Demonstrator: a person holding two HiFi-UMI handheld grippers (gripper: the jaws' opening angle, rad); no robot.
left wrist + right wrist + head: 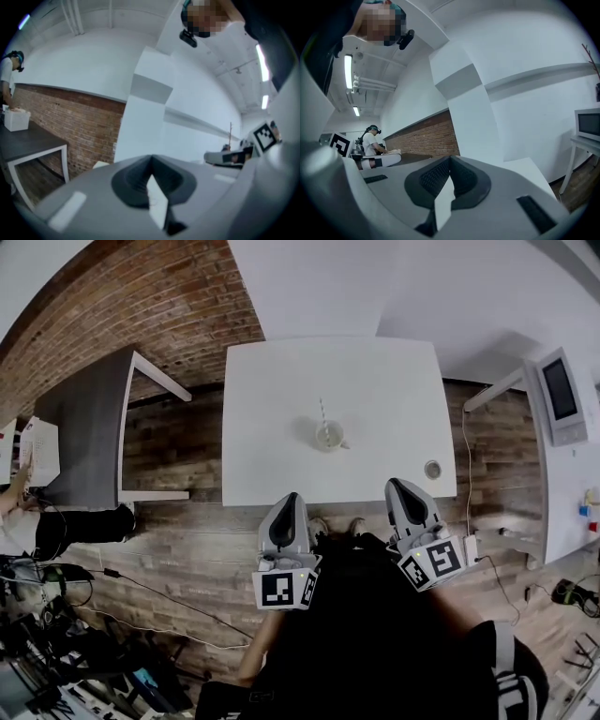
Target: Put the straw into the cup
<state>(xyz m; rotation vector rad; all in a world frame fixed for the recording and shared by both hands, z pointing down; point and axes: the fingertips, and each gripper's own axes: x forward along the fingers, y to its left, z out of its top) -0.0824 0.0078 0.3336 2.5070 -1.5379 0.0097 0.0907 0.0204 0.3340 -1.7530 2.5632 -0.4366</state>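
Both grippers are held close in front of the person's body, side by side over the wooden floor and short of the near edge of the white table. The left gripper and the right gripper both point roughly level toward the table, marker cubes facing up at the camera. Each has its jaws pressed together with nothing between them; the left gripper view and the right gripper view both show the dark pads meeting in a closed seam.

The cup stands near the middle of the table, and the straw is already upright in it, leaning a little away from the person. A small round object lies near the table's right front corner, well apart from the cup.

Only the head view shows the cup and straw. The gripper views look over the table at a white wall and a brick wall. Each also catches the other gripper's marker cube at its edge, and a second person standing at a dark table further left
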